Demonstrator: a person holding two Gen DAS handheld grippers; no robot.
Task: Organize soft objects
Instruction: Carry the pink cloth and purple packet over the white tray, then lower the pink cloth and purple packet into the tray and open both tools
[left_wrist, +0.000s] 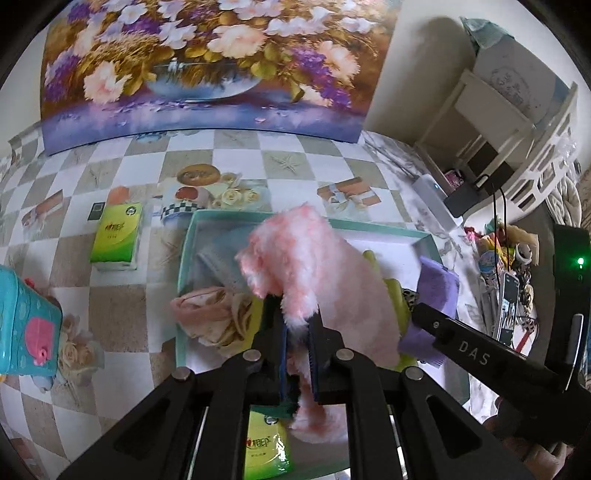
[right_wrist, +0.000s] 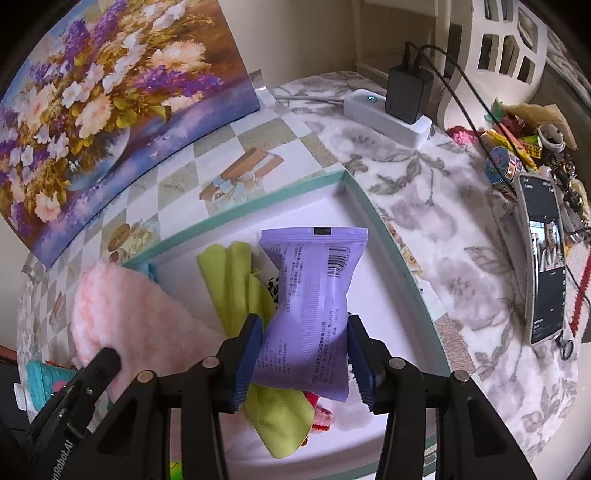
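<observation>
With left tongs (left_wrist: 298, 332) clamped on the pink fluffy cloth (left_wrist: 314, 266) and right tongs (right_wrist: 304, 356) squeezing the purple packet (right_wrist: 314, 295), we should lower both well inside the teal box (right_wrist: 388, 251) before we let go.

flower painting (left_wrist: 199, 66), phone (right_wrist: 546, 258), charger (right_wrist: 408, 92)

A tissue pack (left_wrist: 117, 236) lies left of the box (left_wrist: 186, 251).

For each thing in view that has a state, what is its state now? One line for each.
Left gripper: shut on the pink fluffy cloth.
Pink fluffy cloth: held up over the box.
Right gripper: shut on the purple packet.
Purple packet: squeezed at the middle.
Box: open, holds cloths.
Phone: screen on.
</observation>
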